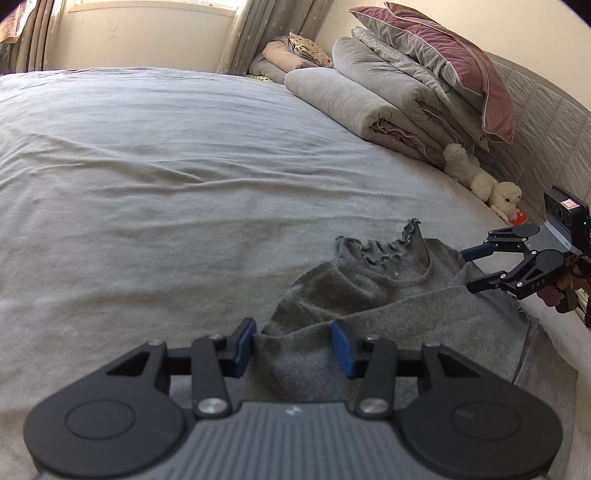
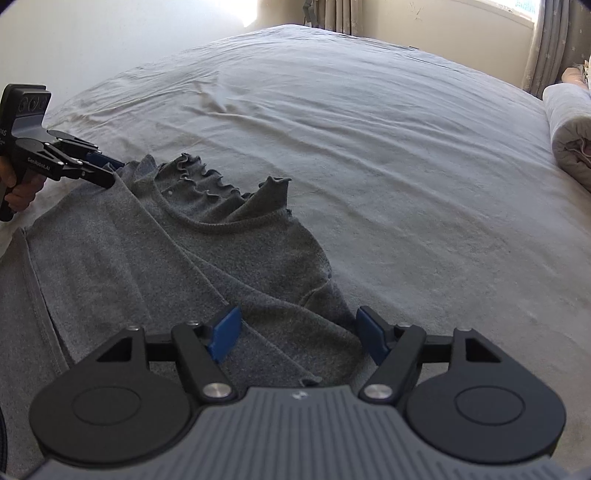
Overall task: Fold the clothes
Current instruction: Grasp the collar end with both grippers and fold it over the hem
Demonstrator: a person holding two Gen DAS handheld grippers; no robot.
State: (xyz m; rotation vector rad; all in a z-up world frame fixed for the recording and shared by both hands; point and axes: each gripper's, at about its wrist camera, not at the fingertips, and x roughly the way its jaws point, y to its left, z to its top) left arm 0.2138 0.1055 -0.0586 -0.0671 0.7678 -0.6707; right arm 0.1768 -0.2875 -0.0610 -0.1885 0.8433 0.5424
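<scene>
A grey knit top with a ruffled collar lies crumpled on the grey bed sheet, one sleeve laid across its body. My left gripper is open, its blue pads on either side of one edge of the top. Seen from the right wrist, the left gripper rests at the top's far left edge. My right gripper is open too, with the opposite edge of the top between its blue pads. From the left wrist, the right gripper touches the top's right side.
Folded quilts and pillows are stacked along the padded headboard, with a white plush toy beside them. Curtains hang at the far wall. A hand holds the left gripper's handle. Wide bare sheet stretches beyond the top.
</scene>
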